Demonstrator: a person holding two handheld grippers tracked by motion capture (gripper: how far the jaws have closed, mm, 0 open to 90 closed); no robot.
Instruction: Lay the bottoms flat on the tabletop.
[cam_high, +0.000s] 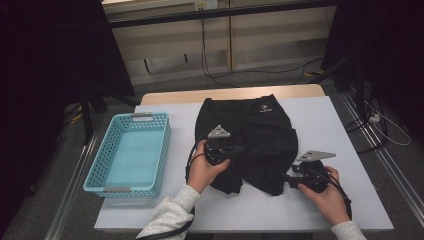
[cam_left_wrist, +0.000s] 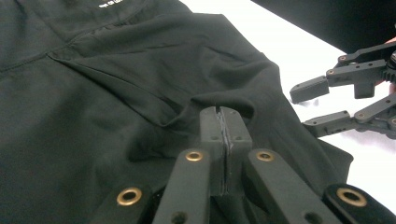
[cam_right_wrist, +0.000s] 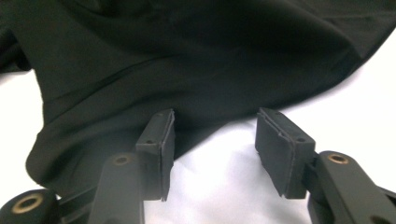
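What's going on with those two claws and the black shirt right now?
Left gripper shut on black shirt. Right gripper open at its hem. Nothing in the way.

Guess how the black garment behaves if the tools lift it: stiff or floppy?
Probably floppy: the black garment lies in soft folds and creases. Likely light, since the left tool bunches a thin pinch of it. It should drape and sag, not hold shape.

A white-topped counter (cam_high: 345, 165) stands on grey carpet floor (cam_high: 185, 85). Beyond the counter runs a pale panelled wall (cam_high: 270, 40) with black cables (cam_high: 205, 45) hanging down it. Dark curtains (cam_high: 45, 75) flank the counter on both sides.
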